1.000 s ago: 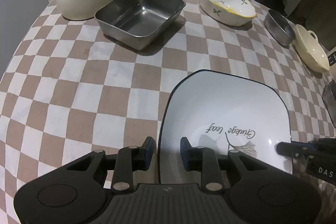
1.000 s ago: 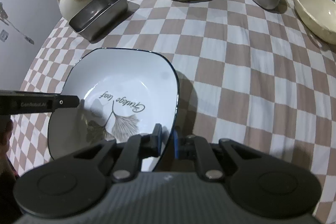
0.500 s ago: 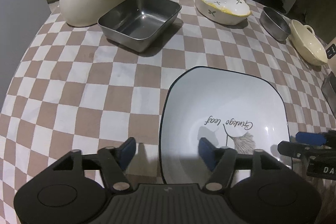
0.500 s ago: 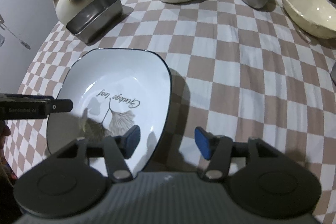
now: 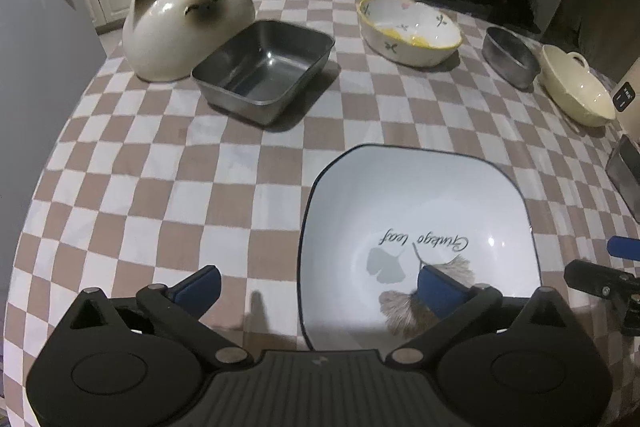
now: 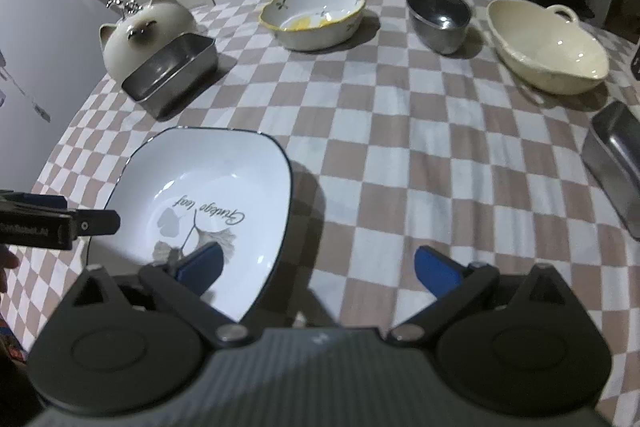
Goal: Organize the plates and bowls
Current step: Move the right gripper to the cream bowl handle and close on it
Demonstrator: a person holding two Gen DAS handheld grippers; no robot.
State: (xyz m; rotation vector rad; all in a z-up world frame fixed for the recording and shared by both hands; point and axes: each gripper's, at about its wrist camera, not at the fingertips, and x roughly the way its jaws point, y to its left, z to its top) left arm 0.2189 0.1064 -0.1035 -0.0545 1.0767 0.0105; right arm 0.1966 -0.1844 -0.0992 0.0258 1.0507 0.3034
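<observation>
A white square plate (image 5: 416, 211) with a dark rim and a ginkgo leaf print rests on the checkered tablecloth (image 5: 160, 171); it also shows in the right wrist view (image 6: 208, 195). My left gripper (image 5: 318, 289) is open, raised over the plate's near left rim, touching nothing. My right gripper (image 6: 318, 269) is open over the plate's near right rim, empty. Further back stand a steel square tray (image 5: 266, 69), a flowered yellow-rimmed bowl (image 5: 410, 27), a round steel bowl (image 5: 510, 55) and a cream handled dish (image 5: 574, 87).
A ceramic cat-shaped dish (image 5: 184, 27) lies upturned behind the steel tray. Another steel tray (image 6: 618, 155) sits at the right table edge. A dark appliance (image 5: 626, 95) stands far right. The table's edge curves round on the left.
Both grippers were shut on the plate's near rim a second ago. They have opened wide, let go of the plate and pulled back and up. The plate now lies on the table.
</observation>
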